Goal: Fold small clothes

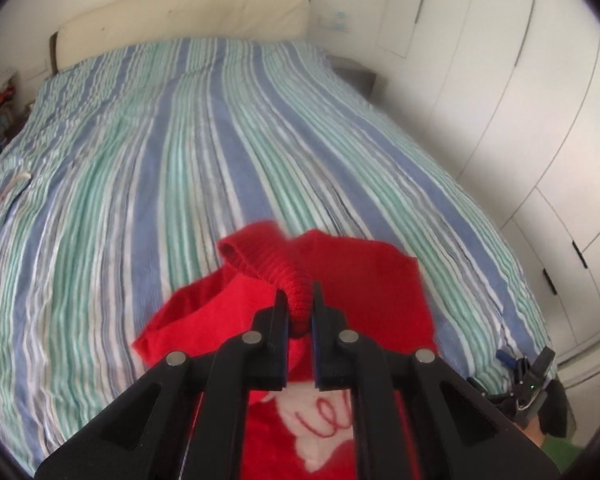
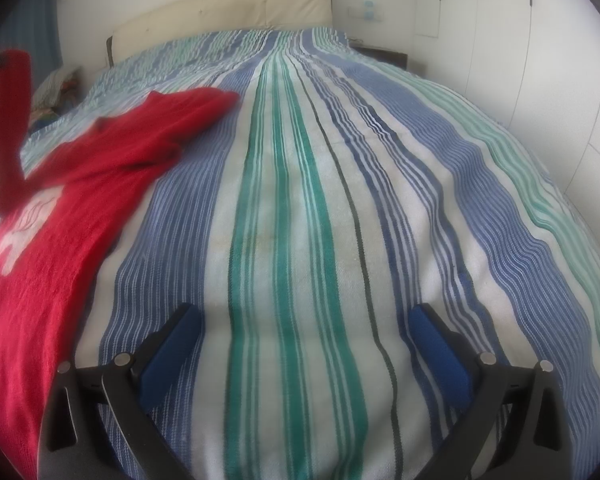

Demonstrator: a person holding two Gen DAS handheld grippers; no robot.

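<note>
Red sweater sprawls over striped bedspread, wardrobe alongside.

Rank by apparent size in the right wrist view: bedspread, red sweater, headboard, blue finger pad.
1. bedspread
2. red sweater
3. headboard
4. blue finger pad; it sits nearest the camera, so it looks inflated.

A red knit sweater with a white motif lies spread, one ribbed cuff lifted.

Two claw-mounted views down the bed
</note>
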